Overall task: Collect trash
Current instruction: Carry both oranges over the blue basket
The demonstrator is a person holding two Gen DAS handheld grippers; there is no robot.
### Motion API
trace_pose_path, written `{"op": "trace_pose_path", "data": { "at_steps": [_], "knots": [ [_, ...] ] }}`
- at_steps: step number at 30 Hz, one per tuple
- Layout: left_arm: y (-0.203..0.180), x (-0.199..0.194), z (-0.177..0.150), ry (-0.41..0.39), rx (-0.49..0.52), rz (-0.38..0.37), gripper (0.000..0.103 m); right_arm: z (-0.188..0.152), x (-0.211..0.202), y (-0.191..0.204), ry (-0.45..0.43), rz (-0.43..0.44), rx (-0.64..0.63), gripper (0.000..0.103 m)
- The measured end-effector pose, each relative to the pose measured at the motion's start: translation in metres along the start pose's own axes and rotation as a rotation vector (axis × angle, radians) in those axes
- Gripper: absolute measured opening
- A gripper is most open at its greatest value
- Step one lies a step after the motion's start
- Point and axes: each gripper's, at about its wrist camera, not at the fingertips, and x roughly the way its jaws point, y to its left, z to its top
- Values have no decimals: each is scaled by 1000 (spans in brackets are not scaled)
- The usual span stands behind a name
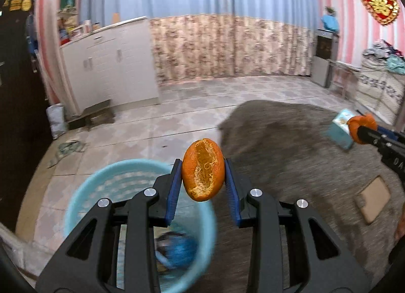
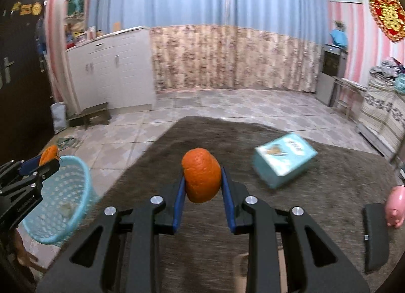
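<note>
Two grippers in play, each clamped on a piece of orange peel.

Far left: light-blue perforated basket [image 2: 60,199] on the tiled floor [image 1: 162,120], right by the edge of the grey-brown table cloth [image 2: 253,141]. Some blue-wrapped trash [image 1: 177,250] sits at the bottom (blurred, can't tell what it is).

Left gripper [image 1: 203,171]: jaws narrowed onto the left peel [image 1: 203,169], blue pads pressing both sides, pale pithy inside facing the camera. From its own view the peel hangs by the basket's near rim; from the right wrist view the same gripper [image 2: 49,160] sits at the basket's top edge.

Right gripper [image 2: 202,181]: jaws likewise pinched on the right peel [image 2: 201,175], orange skin side out, held above the table cloth, well apart from the basket.

Further right on the cloth: teal carton [image 2: 284,160] lying tilted, then a black flat case [image 2: 376,237] and a pink piggy bank [image 2: 396,207] just beside it at the table's right edge. Tan flat card [image 1: 373,198] lies on the cloth near the person's side.
</note>
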Motion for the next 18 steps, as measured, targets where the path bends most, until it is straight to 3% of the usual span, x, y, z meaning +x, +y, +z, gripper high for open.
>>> {"op": "trace_pose_path", "data": {
  "at_steps": [10, 18],
  "knots": [
    [92, 10, -33, 52, -73, 141, 32, -6, 18, 93, 26, 160, -58, 27],
    [124, 24, -50, 62, -78, 155, 32, -12, 30, 153, 31, 224, -109, 27]
  ]
}}
